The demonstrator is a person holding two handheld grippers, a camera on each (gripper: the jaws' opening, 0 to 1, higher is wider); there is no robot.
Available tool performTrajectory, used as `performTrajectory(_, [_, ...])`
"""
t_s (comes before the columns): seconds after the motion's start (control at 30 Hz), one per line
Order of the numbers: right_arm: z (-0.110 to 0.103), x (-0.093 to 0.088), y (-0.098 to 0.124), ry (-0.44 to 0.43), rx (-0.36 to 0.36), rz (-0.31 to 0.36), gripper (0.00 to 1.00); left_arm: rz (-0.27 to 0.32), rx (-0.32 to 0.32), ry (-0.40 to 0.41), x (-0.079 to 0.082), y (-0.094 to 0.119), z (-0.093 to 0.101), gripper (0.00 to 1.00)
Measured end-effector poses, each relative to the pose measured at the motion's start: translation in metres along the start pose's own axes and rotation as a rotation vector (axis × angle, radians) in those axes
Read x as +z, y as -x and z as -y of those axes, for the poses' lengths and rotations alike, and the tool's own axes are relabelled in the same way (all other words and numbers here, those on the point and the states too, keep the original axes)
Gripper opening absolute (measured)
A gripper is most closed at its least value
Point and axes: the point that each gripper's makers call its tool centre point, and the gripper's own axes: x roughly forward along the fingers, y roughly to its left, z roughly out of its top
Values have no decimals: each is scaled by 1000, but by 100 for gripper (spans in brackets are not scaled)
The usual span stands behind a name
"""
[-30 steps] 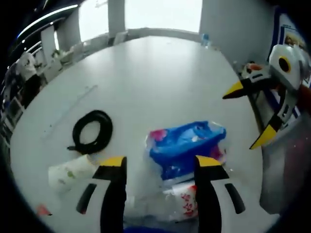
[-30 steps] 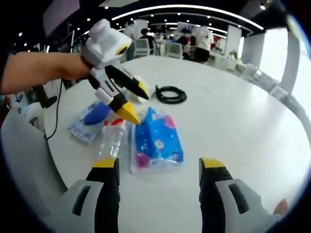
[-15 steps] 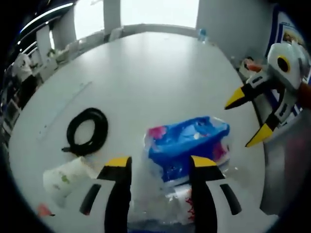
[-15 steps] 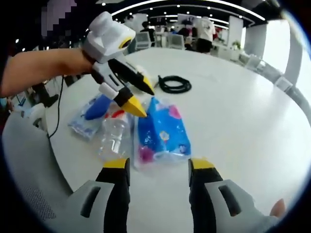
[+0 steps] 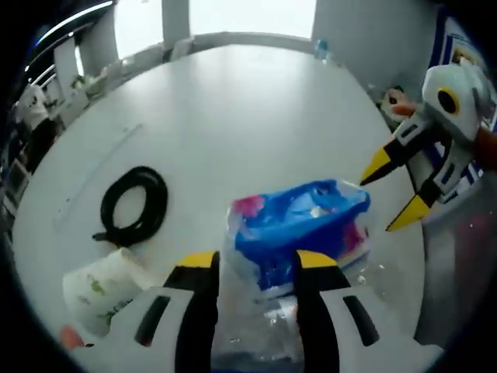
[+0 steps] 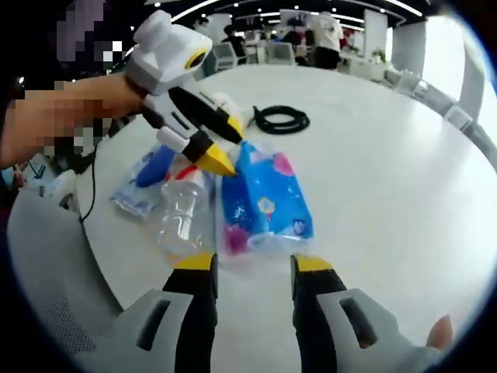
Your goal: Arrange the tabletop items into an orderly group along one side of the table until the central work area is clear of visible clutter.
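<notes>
A blue tissue pack (image 5: pixel 299 225) with pink flowers lies on the white round table (image 5: pixel 233 116), just ahead of my left gripper (image 5: pixel 256 264). The left jaws are open a moderate way, and a clear plastic bottle (image 5: pixel 256 334) lies low between them. In the right gripper view the same pack (image 6: pixel 264 198) sits beyond my right gripper (image 6: pixel 252 266), which is open with nothing in it. The clear bottle (image 6: pixel 182 217) lies to the pack's left. The left gripper (image 6: pixel 225 145) hovers over bottle and pack. The right gripper (image 5: pixel 392 190) enters from the right, jaws apart.
A black coiled cable (image 5: pixel 132 203) lies left of the pack, also seen as the cable (image 6: pixel 281 120) farther back. A white paper cup (image 5: pixel 97 284) lies near the left jaw. A second blue packet (image 6: pixel 144 183) rests left of the bottle. A grey chair (image 6: pixel 46 256) stands by the table edge.
Both grippers' jaws have narrowed. The left gripper has moved in closer over the bottle and pack, and the right gripper has come nearer to the pack.
</notes>
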Motion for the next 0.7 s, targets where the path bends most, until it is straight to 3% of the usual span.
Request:
performTrajectory(0.17, [-2, 0, -5, 2, 10, -20, 37, -5, -7, -5, -1, -2, 2, 32])
performTrajectory(0.7, [6, -1, -15, -22, -10, -58, 18, -26, -12, -3, -3, -3, 0, 24])
